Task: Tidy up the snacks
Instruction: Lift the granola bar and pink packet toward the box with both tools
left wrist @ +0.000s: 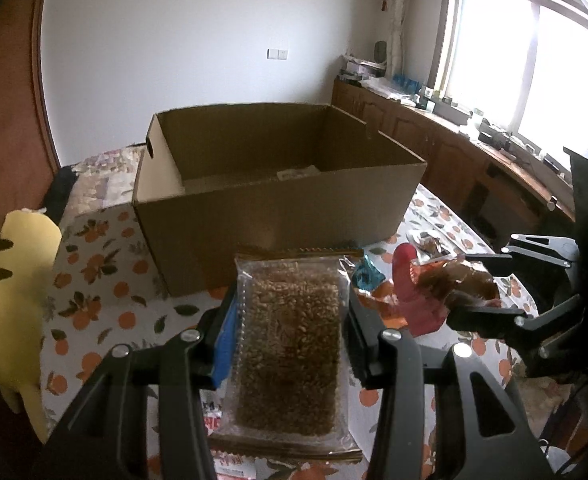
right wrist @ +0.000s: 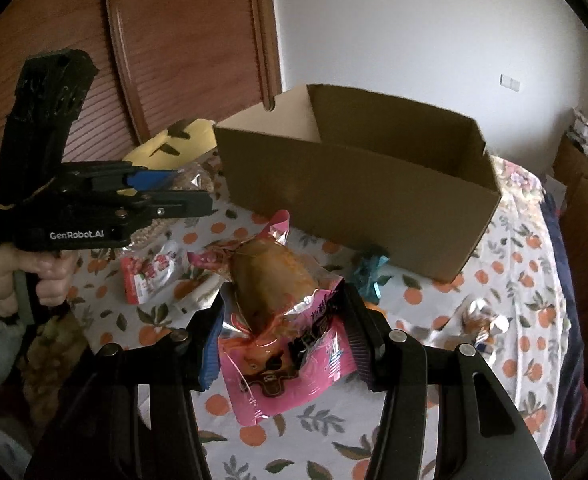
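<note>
My left gripper (left wrist: 290, 312) is shut on a clear pack of brown grain bar (left wrist: 290, 356) and holds it above the table, in front of the open cardboard box (left wrist: 278, 208). My right gripper (right wrist: 284, 320) is shut on a pink snack pack with a brown piece inside (right wrist: 282, 320), also held above the table, short of the box (right wrist: 358, 200). In the left wrist view the right gripper (left wrist: 482, 284) with its pink pack (left wrist: 418, 296) is at the right. In the right wrist view the left gripper (right wrist: 190, 192) is at the left.
The table has an orange-patterned cloth (right wrist: 526, 280). Loose snacks lie on it: a red-white pack (right wrist: 150, 272), a teal wrapper (right wrist: 370, 272), a silver wrapper (right wrist: 482, 320). A yellow plush (left wrist: 10, 304) sits at the left edge. Wooden cabinets (left wrist: 454, 148) stand by the window.
</note>
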Tool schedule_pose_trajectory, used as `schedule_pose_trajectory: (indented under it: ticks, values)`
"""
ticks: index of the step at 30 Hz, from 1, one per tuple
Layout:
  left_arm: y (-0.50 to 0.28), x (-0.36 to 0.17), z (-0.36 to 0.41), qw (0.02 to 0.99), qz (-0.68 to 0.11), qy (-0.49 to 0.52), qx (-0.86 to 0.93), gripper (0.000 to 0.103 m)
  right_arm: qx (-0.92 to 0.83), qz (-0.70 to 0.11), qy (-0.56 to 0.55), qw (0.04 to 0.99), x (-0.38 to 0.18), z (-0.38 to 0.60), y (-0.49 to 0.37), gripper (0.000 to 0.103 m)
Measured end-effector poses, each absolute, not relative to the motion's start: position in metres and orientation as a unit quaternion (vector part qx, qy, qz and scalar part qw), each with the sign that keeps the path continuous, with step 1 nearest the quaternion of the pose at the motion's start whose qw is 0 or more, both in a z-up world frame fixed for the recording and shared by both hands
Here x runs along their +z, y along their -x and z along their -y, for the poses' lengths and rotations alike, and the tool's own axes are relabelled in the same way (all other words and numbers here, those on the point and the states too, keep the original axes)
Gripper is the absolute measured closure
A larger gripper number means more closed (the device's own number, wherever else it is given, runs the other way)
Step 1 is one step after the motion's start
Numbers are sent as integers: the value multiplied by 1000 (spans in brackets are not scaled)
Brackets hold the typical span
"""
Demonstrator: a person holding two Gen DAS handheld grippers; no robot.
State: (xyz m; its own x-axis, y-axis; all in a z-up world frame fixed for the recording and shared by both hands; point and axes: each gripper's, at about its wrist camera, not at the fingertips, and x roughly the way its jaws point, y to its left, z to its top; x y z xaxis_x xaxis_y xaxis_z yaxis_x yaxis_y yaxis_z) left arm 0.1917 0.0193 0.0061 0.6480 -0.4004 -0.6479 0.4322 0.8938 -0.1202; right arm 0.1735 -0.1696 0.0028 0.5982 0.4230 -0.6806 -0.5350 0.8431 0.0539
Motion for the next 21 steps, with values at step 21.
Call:
schedule_pose_trajectory:
  ticks: [21]
  values:
    - [-253, 55, -9, 924, -303, -31, -233, 57, 266, -312, 90, 908, 53, 176, -235, 50]
